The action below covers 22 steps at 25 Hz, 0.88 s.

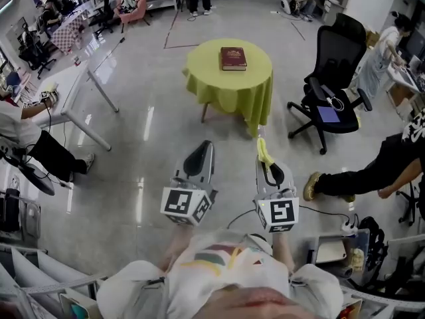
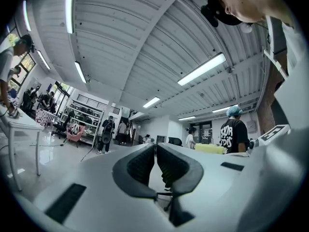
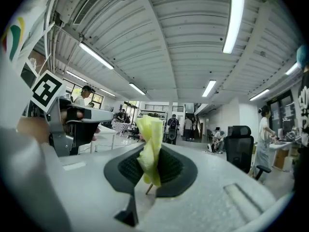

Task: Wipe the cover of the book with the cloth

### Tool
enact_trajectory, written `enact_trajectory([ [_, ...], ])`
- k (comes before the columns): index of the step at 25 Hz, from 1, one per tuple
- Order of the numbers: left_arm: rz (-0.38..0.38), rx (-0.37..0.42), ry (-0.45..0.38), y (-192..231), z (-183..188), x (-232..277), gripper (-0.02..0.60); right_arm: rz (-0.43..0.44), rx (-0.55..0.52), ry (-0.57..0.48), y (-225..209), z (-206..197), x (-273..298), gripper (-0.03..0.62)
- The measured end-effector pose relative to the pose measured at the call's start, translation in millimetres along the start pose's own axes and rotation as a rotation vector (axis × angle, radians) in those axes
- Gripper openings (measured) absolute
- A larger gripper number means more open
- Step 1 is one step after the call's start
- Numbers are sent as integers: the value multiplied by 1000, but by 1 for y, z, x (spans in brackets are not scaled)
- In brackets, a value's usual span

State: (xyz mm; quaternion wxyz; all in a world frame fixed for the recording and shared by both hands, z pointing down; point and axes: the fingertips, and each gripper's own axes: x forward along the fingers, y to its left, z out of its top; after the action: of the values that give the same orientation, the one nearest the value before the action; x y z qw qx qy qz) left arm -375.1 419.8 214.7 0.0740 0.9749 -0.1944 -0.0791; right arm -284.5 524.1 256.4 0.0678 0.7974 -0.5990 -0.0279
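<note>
While the head view is looking down, the hard-covered dark red book (image 1: 233, 58) is lying flat on the draped round table (image 1: 206, 75), well ahead and midway between the left gripper (image 1: 198, 157) and the right gripper (image 1: 266, 161). In the left gripper view, ribbed pads are pressing together, empty. In the right gripper view, the jaws are pinching the soft crumpled yellow cloth (image 3: 150, 141).

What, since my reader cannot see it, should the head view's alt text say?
Seen from above, over a grey floor, the right hand-held gripper clamps a yellow cloth; the left hand-held gripper is shut, empty. Ahead, a red book lies on a round, green-draped table.
</note>
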Motion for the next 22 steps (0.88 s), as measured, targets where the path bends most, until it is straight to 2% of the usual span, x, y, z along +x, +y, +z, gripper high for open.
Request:
enact_trajectory([
  [4, 16, 7, -8, 16, -1, -3, 28, 11, 12, 1, 8, -4, 8, 31],
  [8, 43, 80, -31, 35, 4, 6, 28, 14, 32, -8, 12, -6, 22, 31],
  [12, 30, 77, -62, 41, 14, 28, 28, -2, 29, -32, -3, 0, 38, 31],
  [17, 48, 223, -73, 44, 18, 54, 28, 8, 8, -55, -23, 4, 66, 31],
  [22, 54, 179, -49, 60, 1, 101, 28, 68, -82, -90, -38, 7, 110, 31],
])
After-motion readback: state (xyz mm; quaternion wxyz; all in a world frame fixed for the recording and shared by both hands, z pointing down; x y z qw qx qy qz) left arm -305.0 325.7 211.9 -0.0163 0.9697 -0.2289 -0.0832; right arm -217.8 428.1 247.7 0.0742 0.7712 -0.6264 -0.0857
